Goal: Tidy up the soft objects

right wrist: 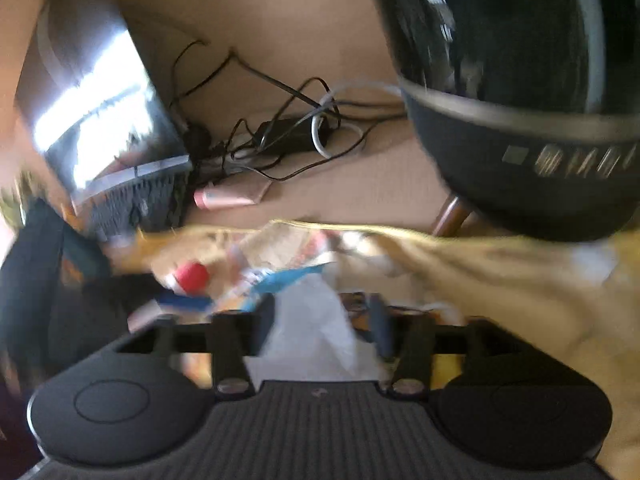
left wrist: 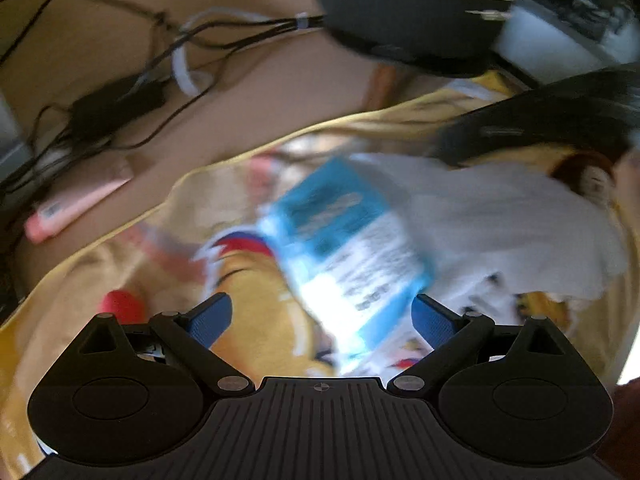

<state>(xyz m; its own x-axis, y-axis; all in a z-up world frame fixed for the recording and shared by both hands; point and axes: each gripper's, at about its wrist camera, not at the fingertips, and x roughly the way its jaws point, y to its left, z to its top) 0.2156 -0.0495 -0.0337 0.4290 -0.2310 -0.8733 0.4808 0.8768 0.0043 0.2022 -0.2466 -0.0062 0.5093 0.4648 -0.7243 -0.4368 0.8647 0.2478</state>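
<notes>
Between your right tongs (right wrist: 320, 320), closed partway around it, sits a white tissue (right wrist: 316, 320): light, limp, tear-prone, so pinch a bunched fold. Your left tongs (left wrist: 322, 316) gape wide and empty over the blue tissue pack (left wrist: 344, 236) on the yellow printed cloth (left wrist: 100, 280); cables (left wrist: 120, 104) clutter the counter (left wrist: 280, 80) beyond.

One yellow printed cloth (left wrist: 120, 280). One blue-and-white packet (left wrist: 344, 240). One white soft piece (left wrist: 500, 224). One small red ball (left wrist: 120, 304). One pink tube (left wrist: 76, 208). One black power adapter (left wrist: 116, 108). One white cable (left wrist: 180, 68); black cables tangled, not countable. Two black round-bodied appliances (right wrist: 520, 120) (right wrist: 100, 120).
</notes>
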